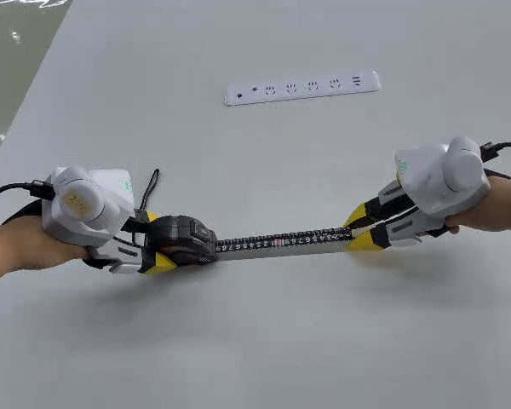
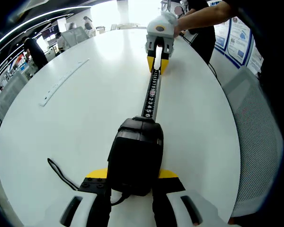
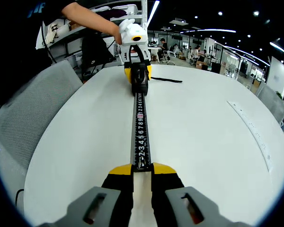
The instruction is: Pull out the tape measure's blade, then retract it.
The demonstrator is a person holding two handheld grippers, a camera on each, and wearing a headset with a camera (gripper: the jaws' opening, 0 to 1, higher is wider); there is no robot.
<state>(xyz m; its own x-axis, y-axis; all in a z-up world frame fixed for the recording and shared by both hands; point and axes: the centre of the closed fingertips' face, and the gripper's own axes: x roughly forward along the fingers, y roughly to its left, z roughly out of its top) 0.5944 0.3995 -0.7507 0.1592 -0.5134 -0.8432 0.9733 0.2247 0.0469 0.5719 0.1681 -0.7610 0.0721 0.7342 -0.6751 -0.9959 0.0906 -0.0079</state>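
Observation:
The black tape measure case [image 1: 184, 239] lies low over the white table, gripped by my left gripper [image 1: 160, 247], whose yellow-tipped jaws close on the case [image 2: 136, 156] from both sides. Its blade [image 1: 281, 241] is drawn out to the right, numbers facing up. My right gripper [image 1: 358, 230] is shut on the blade's end. In the right gripper view the blade [image 3: 141, 132] runs straight from my right gripper [image 3: 142, 169] to the case [image 3: 139, 78]. In the left gripper view the blade [image 2: 152, 92] leads to the right gripper [image 2: 157, 65]. A black wrist strap [image 2: 61, 174] trails from the case.
A white power strip [image 1: 302, 87] lies flat on the table [image 1: 264, 341] beyond the blade. The table's left edge [image 1: 25, 102] borders a green floor. Grey mesh chairs [image 3: 33, 104] stand beside the table, and people sit in the office behind.

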